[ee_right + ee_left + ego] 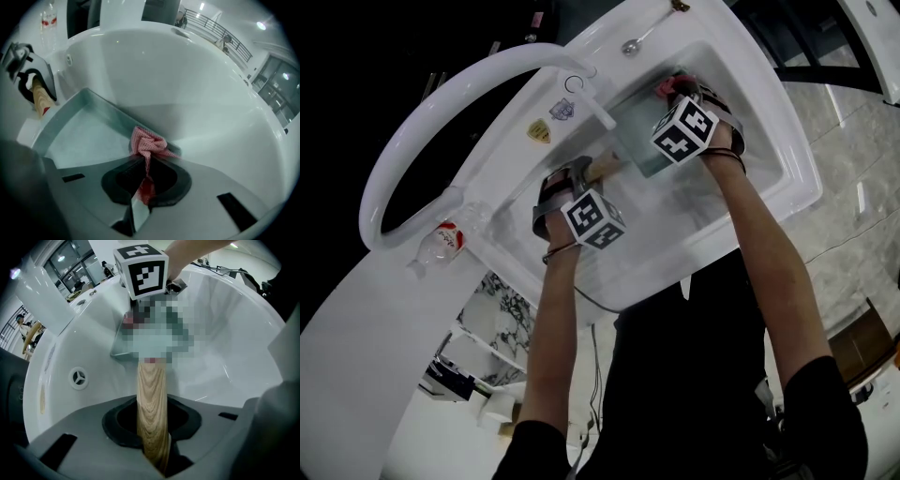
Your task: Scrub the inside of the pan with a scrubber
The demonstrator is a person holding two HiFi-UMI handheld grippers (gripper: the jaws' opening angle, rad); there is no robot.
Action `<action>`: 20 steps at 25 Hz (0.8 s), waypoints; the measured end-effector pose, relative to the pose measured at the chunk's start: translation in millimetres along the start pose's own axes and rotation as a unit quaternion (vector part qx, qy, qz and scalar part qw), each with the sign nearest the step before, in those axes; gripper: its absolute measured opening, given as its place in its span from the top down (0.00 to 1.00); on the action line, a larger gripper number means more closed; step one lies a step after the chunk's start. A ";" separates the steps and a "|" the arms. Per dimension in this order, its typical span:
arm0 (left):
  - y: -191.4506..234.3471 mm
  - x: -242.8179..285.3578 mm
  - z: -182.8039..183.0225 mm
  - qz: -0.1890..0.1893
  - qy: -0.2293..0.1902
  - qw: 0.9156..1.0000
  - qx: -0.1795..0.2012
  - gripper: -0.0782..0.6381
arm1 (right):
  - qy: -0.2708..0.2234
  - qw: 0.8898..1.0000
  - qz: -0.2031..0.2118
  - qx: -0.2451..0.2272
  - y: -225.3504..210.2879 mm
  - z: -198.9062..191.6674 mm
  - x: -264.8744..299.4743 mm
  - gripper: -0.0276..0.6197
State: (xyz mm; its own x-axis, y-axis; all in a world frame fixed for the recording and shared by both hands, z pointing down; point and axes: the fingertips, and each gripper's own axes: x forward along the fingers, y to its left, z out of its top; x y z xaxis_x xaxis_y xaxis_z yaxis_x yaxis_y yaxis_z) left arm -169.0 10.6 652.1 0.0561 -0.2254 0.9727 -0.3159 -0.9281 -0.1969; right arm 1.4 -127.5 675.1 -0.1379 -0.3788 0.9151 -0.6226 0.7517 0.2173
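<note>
A square grey-green pan (639, 141) lies in the white sink, its light wooden handle (605, 169) pointing toward me. My left gripper (581, 178) is shut on that handle (152, 404), which runs down between its jaws (157, 451). The pan's rim (123, 350) shows just beyond; its inside is partly hidden there. My right gripper (684, 94) is over the pan's far side, shut on a pink mesh scrubber (147, 143). The scrubber bunches out of the jaws (143, 187) at the pan's rim, beside the pan floor (79, 136). The left gripper (28, 75) shows at that view's left.
The sink's rim (787, 178) surrounds both grippers closely. A chrome tap (637, 42) stands at the back edge, and a round overflow fitting (78, 378) sits in the wall. A white curved rail (441, 103) arches at the left, with a plastic bottle (441, 242) under it.
</note>
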 end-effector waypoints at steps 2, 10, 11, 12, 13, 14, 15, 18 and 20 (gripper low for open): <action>0.2 2.2 -2.3 0.004 0.009 1.000 0.003 0.73 | -0.002 1.000 -0.005 0.004 -1.0 4.2 0.9 0.89; -1.5 3.2 -3.0 -0.001 0.015 1.000 0.009 0.74 | -0.066 0.996 0.057 0.020 38.3 32.9 -10.2 0.89; -0.6 3.1 -2.5 0.000 0.015 1.000 0.011 0.74 | -0.076 0.994 0.070 0.030 47.2 38.1 -12.5 0.89; -0.3 3.2 -2.7 0.001 0.016 1.000 0.011 0.74 | -0.087 0.992 0.083 0.038 57.7 43.7 -15.1 0.89; -0.3 3.2 -3.3 0.002 0.016 1.000 0.011 0.74 | -0.097 0.989 0.098 0.043 69.9 49.7 -18.1 0.89; -0.2 3.0 -3.7 0.004 0.017 1.000 0.011 0.74 | -0.108 0.987 0.114 0.044 83.0 55.7 -21.3 0.89; 0.2 2.8 -3.9 0.007 0.017 1.000 0.011 0.74 | -0.117 0.984 0.129 0.040 95.9 61.1 -24.5 0.89; 1.1 2.6 -4.6 0.008 0.018 1.000 0.011 0.74 | -0.120 0.980 0.156 0.005 120.2 65.5 -30.4 0.90; 0.1 2.4 -3.3 0.006 0.018 1.000 0.012 0.74 | -0.105 0.979 0.173 -0.024 123.9 56.3 -32.9 0.89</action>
State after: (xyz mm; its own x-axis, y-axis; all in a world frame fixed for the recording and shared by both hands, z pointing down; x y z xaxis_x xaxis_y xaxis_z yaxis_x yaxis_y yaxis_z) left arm -172.1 11.0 654.8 0.0181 -0.2251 0.9742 -0.2940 -0.9324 -0.2100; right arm -114.5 -52.2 652.8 -0.4930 -0.1961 0.8476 -0.4746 0.8771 -0.0731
